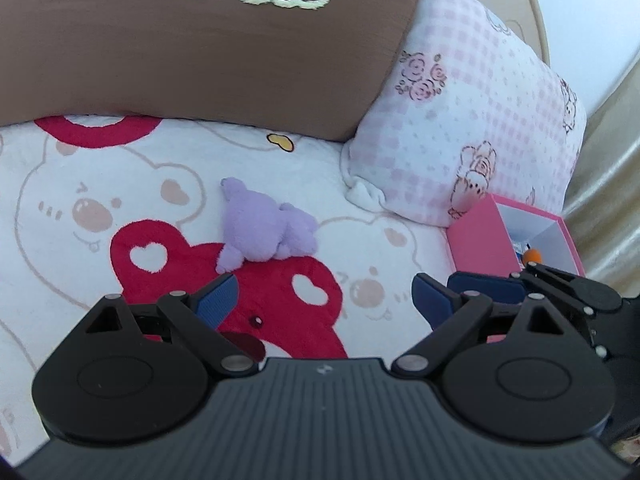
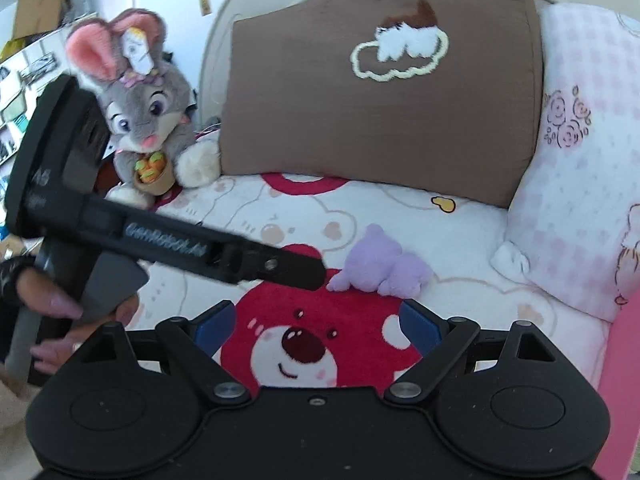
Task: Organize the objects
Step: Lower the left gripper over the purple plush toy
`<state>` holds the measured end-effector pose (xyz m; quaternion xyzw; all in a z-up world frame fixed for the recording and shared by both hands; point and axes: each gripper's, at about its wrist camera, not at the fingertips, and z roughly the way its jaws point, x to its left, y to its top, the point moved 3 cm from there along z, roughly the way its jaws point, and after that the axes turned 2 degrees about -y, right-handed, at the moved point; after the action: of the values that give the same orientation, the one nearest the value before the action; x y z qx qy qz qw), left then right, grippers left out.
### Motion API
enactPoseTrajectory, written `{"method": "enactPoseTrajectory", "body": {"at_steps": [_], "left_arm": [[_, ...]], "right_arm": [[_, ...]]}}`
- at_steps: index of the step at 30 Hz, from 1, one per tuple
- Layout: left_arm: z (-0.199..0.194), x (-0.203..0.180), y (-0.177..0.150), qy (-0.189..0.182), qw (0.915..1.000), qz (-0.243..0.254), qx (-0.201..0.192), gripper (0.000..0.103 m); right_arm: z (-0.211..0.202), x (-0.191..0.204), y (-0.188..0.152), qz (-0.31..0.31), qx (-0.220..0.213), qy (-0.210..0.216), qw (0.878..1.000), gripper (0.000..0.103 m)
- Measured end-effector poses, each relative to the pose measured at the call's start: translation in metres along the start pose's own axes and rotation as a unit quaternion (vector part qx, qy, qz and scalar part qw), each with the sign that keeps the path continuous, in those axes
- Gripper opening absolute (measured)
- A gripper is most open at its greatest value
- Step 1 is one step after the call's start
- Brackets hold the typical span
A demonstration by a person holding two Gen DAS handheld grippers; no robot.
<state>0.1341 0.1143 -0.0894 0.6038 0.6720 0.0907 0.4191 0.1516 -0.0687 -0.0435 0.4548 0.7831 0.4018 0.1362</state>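
Observation:
A small purple plush toy [image 1: 268, 232] [image 2: 384, 268] lies face down on the bear-print blanket [image 1: 80, 168] [image 2: 460, 232]. My left gripper [image 1: 324, 300] is open just short of the toy, with nothing between its blue pads. Seen from the right wrist view, the left gripper [image 2: 308, 274] reaches in from the left, its tip close beside the toy. My right gripper [image 2: 318, 326] is open and empty over the red bear print, short of the toy. The left wrist view shows the right gripper [image 1: 516, 282] in front of an open pink box [image 1: 480, 240].
A brown cushion [image 1: 200, 48] [image 2: 380, 120] and a pink checked pillow [image 1: 472, 120] [image 2: 580, 160] lean against the headboard. A grey bunny plush [image 2: 140, 120] sits at the far left. A hand [image 2: 52, 304] holds the left gripper's handle. The pink box edge [image 2: 624, 360] is at the right.

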Motion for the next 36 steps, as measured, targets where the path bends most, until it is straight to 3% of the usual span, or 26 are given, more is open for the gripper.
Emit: {"method": "enactPoseTrajectory", "body": {"at_steps": [9, 14, 20, 24, 26, 30, 36], "left_arm": [[0.022, 0.025, -0.003, 0.009, 0.9997, 0.011, -0.019, 0.085], [0.027, 0.037, -0.009, -0.009, 0.9988, 0.001, -0.049, 0.083], [0.033, 0.048, -0.007, -0.008, 0.9983, -0.008, -0.057, 0.081], [0.043, 0.046, -0.006, -0.001, 0.9977, 0.01, -0.067, 0.062], [0.052, 0.046, -0.005, 0.007, 0.9974, 0.014, -0.07, 0.062], [0.071, 0.052, -0.003, 0.008, 0.9978, -0.013, -0.064, 0.058], [0.094, 0.068, -0.009, 0.021, 0.9972, -0.052, -0.05, 0.056]], "right_arm": [[0.044, -0.014, -0.002, -0.005, 0.002, -0.039, 0.999, 0.091], [0.058, -0.03, -0.002, 0.057, -0.003, 0.002, 0.998, 0.091], [0.073, -0.028, -0.002, 0.024, -0.005, -0.019, 1.0, 0.091], [0.09, -0.033, 0.001, 0.009, -0.01, -0.028, 1.0, 0.09], [0.104, -0.036, 0.002, -0.008, -0.008, -0.031, 0.999, 0.085], [0.126, -0.044, 0.004, 0.003, 0.012, -0.033, 0.999, 0.077], [0.141, -0.052, -0.007, -0.008, 0.024, -0.043, 0.999, 0.077]]}}
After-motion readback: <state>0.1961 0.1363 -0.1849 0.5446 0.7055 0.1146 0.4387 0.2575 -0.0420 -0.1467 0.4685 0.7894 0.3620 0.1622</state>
